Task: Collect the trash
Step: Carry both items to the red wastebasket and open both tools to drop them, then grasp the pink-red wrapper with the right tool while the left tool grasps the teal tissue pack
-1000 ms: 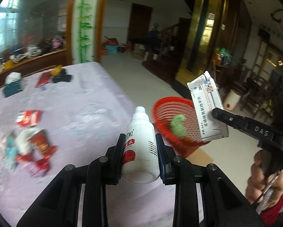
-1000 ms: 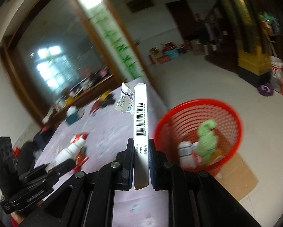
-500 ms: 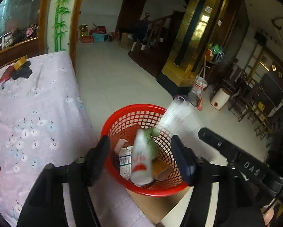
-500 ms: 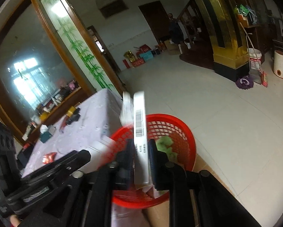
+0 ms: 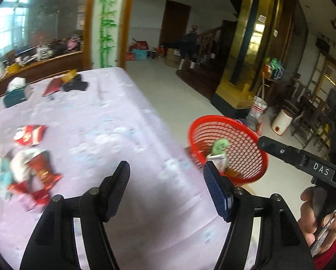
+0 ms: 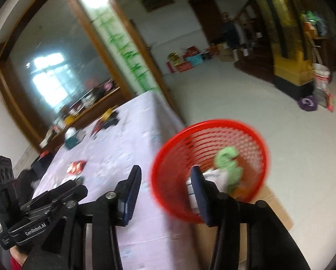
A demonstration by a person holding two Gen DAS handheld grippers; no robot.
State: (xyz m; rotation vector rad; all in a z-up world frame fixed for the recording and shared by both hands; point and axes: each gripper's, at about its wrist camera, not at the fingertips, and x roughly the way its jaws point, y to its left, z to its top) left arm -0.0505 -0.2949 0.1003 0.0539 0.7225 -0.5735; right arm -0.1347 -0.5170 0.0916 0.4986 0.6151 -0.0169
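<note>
The red basket sat at right of centre in the left wrist view, off the edge of the tabletop, tilted so its open mouth faced up and toward the cameras. Inside it lay a green scrap above a white packet; no print on them could be read. In the right wrist view the basket filled the lower centre, resting on brown cardboard.

More trash lay at lower left of the left view: a red-and-white wrapper pile and one red wrapper.

The left gripper pointed out over the tabletop, jaws wide apart with nothing between them. The right gripper pointed at the basket's near rim, jaws likewise spread and bare. Its body read "DAS" in the left view; the left gripper's read "GenRobot.AI" in the right view.
</note>
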